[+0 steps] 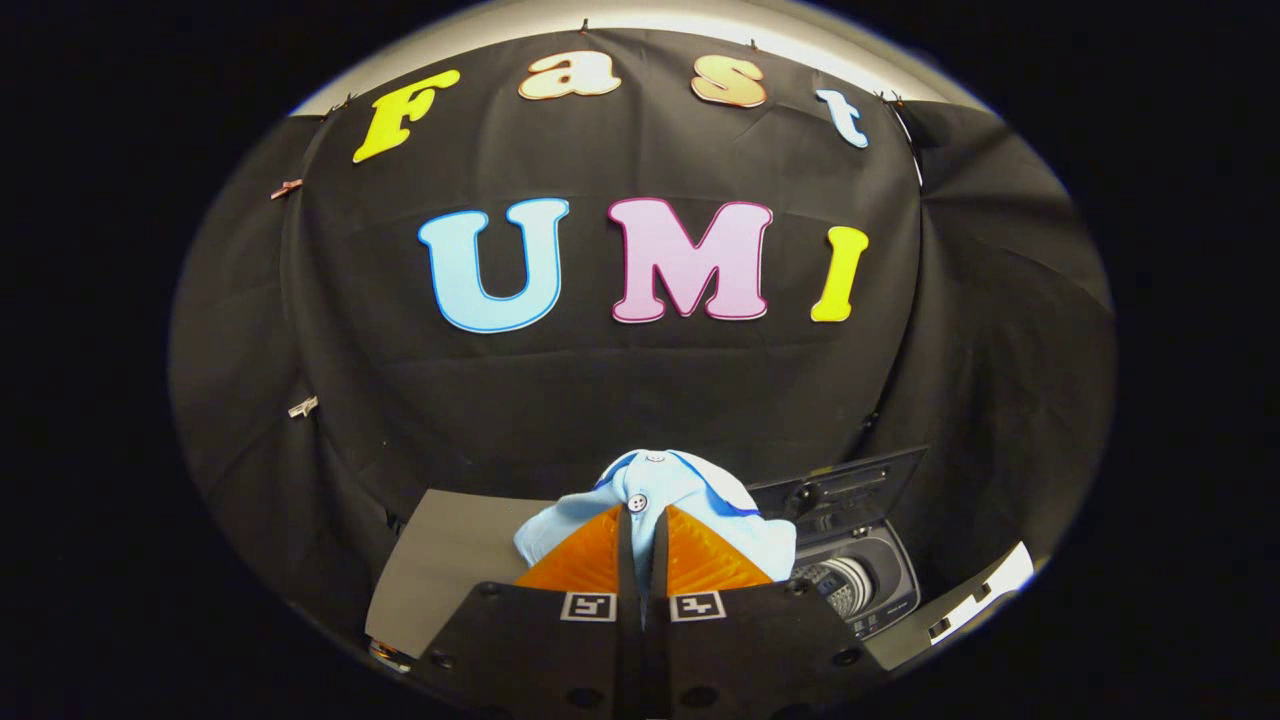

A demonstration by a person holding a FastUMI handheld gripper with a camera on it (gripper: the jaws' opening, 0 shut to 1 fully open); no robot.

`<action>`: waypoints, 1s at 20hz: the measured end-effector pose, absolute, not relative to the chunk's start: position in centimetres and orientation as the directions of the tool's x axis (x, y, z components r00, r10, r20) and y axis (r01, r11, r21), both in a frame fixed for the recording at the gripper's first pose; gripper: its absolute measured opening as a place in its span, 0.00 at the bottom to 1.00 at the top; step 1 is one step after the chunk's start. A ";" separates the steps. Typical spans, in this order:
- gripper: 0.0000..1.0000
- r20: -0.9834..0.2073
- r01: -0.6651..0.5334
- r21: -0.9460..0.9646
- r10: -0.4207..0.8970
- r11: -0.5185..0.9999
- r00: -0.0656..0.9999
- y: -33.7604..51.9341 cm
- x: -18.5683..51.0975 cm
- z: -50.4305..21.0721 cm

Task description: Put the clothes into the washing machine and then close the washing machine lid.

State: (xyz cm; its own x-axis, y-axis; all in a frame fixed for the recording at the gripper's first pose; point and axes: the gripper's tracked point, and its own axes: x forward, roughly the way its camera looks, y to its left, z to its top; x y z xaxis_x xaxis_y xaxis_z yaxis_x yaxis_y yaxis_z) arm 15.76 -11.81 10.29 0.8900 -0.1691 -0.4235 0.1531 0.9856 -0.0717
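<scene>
My gripper (642, 520) is shut on a light blue garment (660, 490) with white buttons and a darker blue trim. The cloth bunches up over and around the two orange fingers (585, 560), lifted above the table. To the right of the fingers and lower down stands a small dark toy washing machine (865, 585). Its lid (845, 485) is raised at the back, and the ribbed drum (845, 585) shows through the open top. The garment's right edge hangs close to the machine's opening, above it.
A grey table top (445, 560) lies to the left of the fingers and under them. A white strip (985, 590) runs along the table's right edge beyond the machine. Black cloth walls the booth behind.
</scene>
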 end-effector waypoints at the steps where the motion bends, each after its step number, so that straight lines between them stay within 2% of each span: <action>1: 0.05 -0.419 0.150 -0.067 -0.165 0.986 0.893 -12.8 15.7 10.7; 9: 0.05 -0.419 0.171 -0.073 -0.185 0.983 0.889 -23.0 14.8 11.6; 20: 0.05 -0.480 0.278 -0.104 -0.293 0.955 0.827 -38.1 14.1 5.6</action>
State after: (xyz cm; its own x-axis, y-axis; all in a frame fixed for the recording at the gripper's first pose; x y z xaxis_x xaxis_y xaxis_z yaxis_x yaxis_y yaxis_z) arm 14.11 -38.06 5.59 0.8267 -0.2927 -0.4805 0.2776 0.9550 -0.1042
